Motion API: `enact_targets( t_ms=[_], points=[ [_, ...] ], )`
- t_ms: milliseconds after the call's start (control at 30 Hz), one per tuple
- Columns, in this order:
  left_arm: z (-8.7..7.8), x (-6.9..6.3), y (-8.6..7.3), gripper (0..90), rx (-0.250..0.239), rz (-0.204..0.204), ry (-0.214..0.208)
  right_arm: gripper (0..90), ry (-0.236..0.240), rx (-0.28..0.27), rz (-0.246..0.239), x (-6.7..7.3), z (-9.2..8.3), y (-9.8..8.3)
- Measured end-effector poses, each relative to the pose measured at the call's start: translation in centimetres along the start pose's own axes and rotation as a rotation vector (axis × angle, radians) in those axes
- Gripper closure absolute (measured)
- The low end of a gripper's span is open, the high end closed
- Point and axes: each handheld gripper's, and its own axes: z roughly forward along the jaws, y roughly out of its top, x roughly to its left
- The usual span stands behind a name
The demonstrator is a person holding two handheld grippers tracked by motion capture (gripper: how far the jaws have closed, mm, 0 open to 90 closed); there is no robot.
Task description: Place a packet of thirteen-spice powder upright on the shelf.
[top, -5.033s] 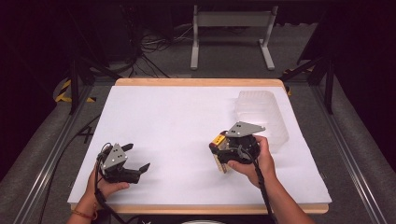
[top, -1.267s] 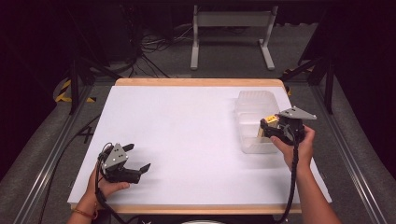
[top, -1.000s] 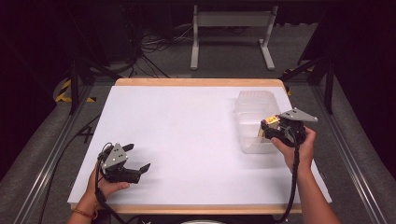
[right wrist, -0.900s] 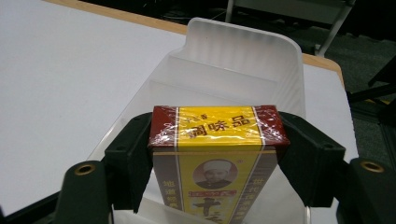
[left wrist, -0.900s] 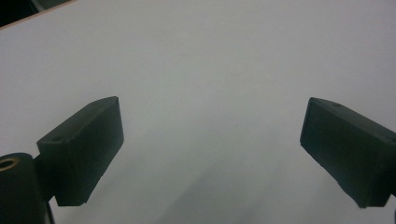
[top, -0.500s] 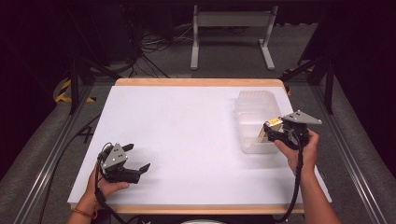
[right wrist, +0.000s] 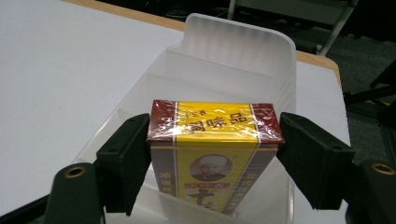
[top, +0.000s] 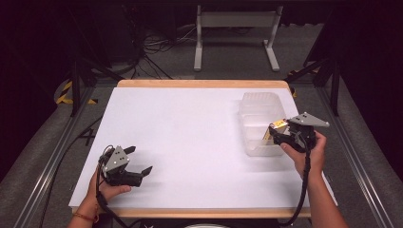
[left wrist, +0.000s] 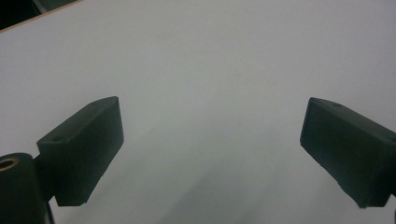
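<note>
On the left of the white surface [top: 190, 137], the left gripper [top: 138, 168] rests low in the person's hand, its black jaws spread wide with bare tabletop between them. To the right, a clear plastic bin [top: 252, 102] sits near the surface's right edge. Standing in its near end is a yellow and dark-red box [right wrist: 212, 149], shrink-wrapped and glossy, printed with red characters and a small round portrait. The right gripper [right wrist: 212, 158] brackets the box. Its jaws have just been opening: the left pad sits against the box's side and the right pad close beside it, no longer pinching.
</note>
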Motion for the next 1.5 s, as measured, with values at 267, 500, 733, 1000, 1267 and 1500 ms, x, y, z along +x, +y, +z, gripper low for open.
enact_targets(
  t_ms=[267, 500, 733, 1000, 1267, 1500],
  points=[
    [0.0, -0.1, 0.0, 6.7, -0.001, -0.003, 0.003, 27.1, 0.006, -0.027, -0.031, 0.2, -0.8, 0.4],
    [-0.1, 0.0, 0.1, 6.7, -0.006, 0.002, 0.005, 25.6, 0.008, -0.034, -0.080, 0.6, -1.5, 0.7],
    [0.0, -0.1, 0.1, 6.7, -0.005, 0.001, 0.003, 24.7, 0.020, -0.010, -0.117, 0.8, -1.7, 0.9],
    [0.0, -0.1, 0.2, 6.7, -0.004, -0.002, 0.005, 23.4, 0.033, -0.006, -0.147, 0.8, -2.4, 0.5],
    [0.1, -0.1, 0.2, 6.7, -0.003, 0.001, 0.004, 20.3, 0.054, -0.012, -0.196, 1.0, -3.3, 0.0],
    [0.1, -0.1, 0.2, 6.7, -0.003, -0.003, 0.005, 17.8, 0.064, -0.011, -0.218, 1.0, -3.8, -0.5]
  ],
)
